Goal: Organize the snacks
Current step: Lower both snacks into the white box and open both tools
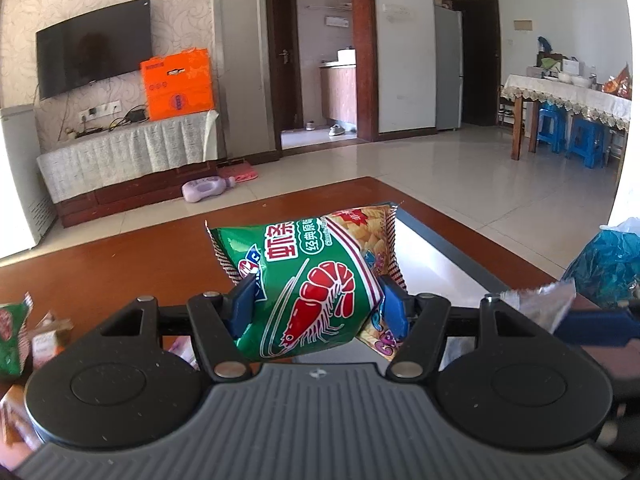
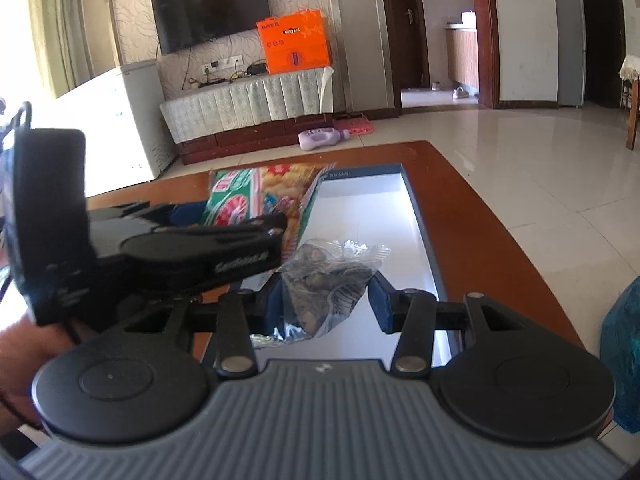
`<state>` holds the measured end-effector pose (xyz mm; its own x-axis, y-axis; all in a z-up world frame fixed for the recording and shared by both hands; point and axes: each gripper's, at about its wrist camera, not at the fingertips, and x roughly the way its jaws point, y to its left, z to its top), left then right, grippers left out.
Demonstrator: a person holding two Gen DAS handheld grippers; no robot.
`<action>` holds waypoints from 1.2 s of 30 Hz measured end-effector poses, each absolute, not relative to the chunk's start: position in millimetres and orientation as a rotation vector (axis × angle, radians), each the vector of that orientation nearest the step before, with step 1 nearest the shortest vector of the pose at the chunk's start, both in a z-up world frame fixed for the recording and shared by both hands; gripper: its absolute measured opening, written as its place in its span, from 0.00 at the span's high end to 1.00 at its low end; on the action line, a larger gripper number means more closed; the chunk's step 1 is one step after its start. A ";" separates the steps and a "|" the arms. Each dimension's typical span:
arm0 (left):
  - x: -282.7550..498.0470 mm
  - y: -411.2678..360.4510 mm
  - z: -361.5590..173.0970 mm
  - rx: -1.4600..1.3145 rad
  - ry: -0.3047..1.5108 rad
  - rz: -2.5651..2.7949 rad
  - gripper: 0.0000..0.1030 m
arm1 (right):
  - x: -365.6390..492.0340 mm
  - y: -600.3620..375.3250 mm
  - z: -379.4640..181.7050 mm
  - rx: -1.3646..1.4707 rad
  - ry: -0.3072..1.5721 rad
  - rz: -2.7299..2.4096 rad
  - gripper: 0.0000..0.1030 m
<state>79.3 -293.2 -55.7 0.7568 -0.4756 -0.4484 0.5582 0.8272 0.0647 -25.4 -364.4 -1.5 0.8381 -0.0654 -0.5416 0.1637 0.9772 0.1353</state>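
My left gripper [image 1: 318, 304] is shut on a green shrimp-chip bag [image 1: 308, 284] and holds it above the brown coffee table [image 1: 120, 264]. The same bag [image 2: 256, 196] shows in the right wrist view beyond the left gripper's black body [image 2: 168, 252]. My right gripper [image 2: 326, 300] holds a clear, silvery snack packet [image 2: 328, 280] between its blue pads above the table's glass panel [image 2: 372, 208]. The left pad touches the packet; the right pad stands close beside it. That packet's edge [image 1: 536, 304] shows at the right of the left wrist view.
More snack packs [image 1: 24, 328] lie at the table's left edge. A blue plastic bag [image 1: 608, 264] sits at the right, also visible in the right wrist view [image 2: 624, 360]. Beyond the table is tiled floor with a purple bottle [image 1: 206, 189] and a TV cabinet [image 1: 128, 156].
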 end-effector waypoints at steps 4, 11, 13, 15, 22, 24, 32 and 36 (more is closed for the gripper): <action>92.4 -311.8 -58.6 0.210 0.428 -0.587 0.32 | -20.8 -361.8 -5.0 0.166 0.581 -0.119 0.53; 108.5 -341.5 -62.5 0.197 0.439 -0.662 0.32 | -14.3 -369.3 -9.4 0.179 0.602 -0.137 0.53; 115.1 -346.3 -65.8 0.199 0.455 -0.671 0.32 | -13.4 -373.3 -11.1 0.204 0.606 -0.138 0.53; 121.7 -350.7 -68.5 0.210 0.471 -0.683 0.30 | -11.9 -374.5 -12.2 0.205 0.609 -0.140 0.53; 133.5 -351.4 -67.0 0.197 0.458 -0.668 0.13 | -9.5 -369.8 -14.7 0.204 0.613 -0.138 0.53; 132.7 -347.6 -66.0 0.201 0.454 -0.660 0.12 | -8.5 -369.2 -15.4 0.200 0.614 -0.138 0.53; 111.9 -327.2 -55.0 0.187 0.427 -0.659 0.11 | -2.4 -366.4 -17.8 0.179 0.608 -0.134 0.53; 100.4 -309.8 -49.2 0.169 0.423 -0.625 0.11 | 6.1 -366.7 -20.3 0.181 0.617 -0.145 0.53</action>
